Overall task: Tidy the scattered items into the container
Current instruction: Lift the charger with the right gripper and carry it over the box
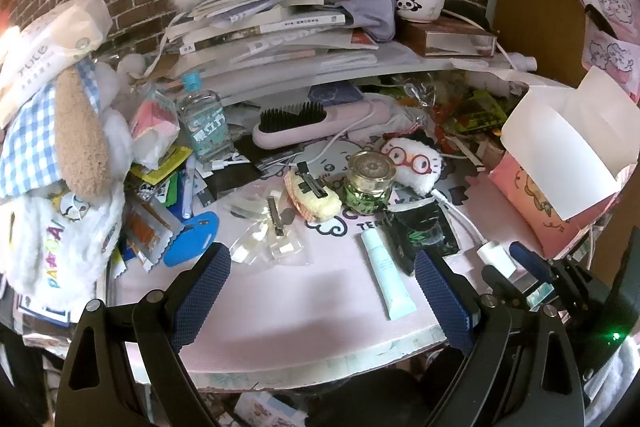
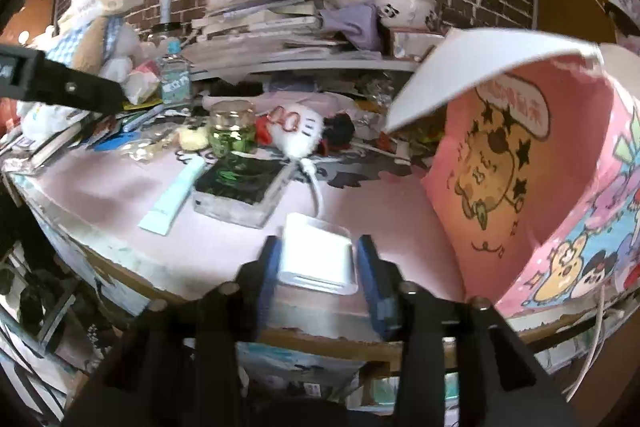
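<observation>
Scattered items are spread over a pink desk [image 1: 280,291], which is backed by a brick wall and a heaped stack of books [image 1: 264,23]. At the desk's right side a pink cartoon-printed box [image 2: 520,187] is stood with its white flaps [image 1: 560,147] raised, so that it serves as the container. A plush dog [image 1: 80,131] in a blue checked cloth is propped at the left edge. Near the middle a pink hairbrush [image 1: 292,123], a white plush face with red glasses [image 1: 416,159], a black packet [image 1: 424,231], a pale blue tube [image 1: 388,275] and a green glass jar with a gold lid [image 1: 368,179] are seen. A white charger block [image 2: 318,253] with its cable is pinched between the blue pads of the right gripper [image 2: 318,259], just left of the box. The left gripper [image 1: 320,291] is held spread wide above bare desk, with nothing between its fingers.
</observation>
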`<action>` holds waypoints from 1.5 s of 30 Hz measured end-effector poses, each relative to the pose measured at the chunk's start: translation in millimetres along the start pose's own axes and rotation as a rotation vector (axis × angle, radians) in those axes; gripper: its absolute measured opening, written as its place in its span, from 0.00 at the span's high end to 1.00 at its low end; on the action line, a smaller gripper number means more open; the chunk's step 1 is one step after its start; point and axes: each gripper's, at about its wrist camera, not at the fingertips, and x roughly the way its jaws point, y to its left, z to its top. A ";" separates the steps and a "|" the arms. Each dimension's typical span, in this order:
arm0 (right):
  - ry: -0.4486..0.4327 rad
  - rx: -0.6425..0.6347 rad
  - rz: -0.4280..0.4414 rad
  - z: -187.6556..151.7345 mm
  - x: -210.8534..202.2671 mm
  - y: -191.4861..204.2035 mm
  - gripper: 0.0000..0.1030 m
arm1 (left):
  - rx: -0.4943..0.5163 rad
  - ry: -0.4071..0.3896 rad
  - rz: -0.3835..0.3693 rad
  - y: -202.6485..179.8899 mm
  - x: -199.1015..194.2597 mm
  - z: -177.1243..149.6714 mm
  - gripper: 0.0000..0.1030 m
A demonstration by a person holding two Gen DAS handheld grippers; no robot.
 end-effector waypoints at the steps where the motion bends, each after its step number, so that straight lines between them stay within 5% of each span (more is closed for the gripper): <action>1: 0.006 0.013 0.008 0.0 1.6 -2.6 0.57 | -0.001 -0.001 0.000 0.1 0.0 -0.2 0.10; 12: -0.006 0.037 0.044 -2.6 -0.5 -4.8 0.64 | 0.001 0.000 -0.001 -0.8 0.7 -0.5 0.10; 22: -0.159 -0.075 -0.015 10.5 -32.4 13.3 0.64 | -0.005 -0.003 0.002 0.2 0.2 -1.8 0.10; 34: -0.310 -0.164 0.044 57.2 -56.9 43.0 0.64 | -0.036 -0.025 0.036 14.9 -15.2 -3.3 0.10; 45: -0.313 -0.189 -0.143 98.3 -65.4 24.1 0.64 | -0.042 -0.171 -0.077 -2.1 -57.7 25.5 0.10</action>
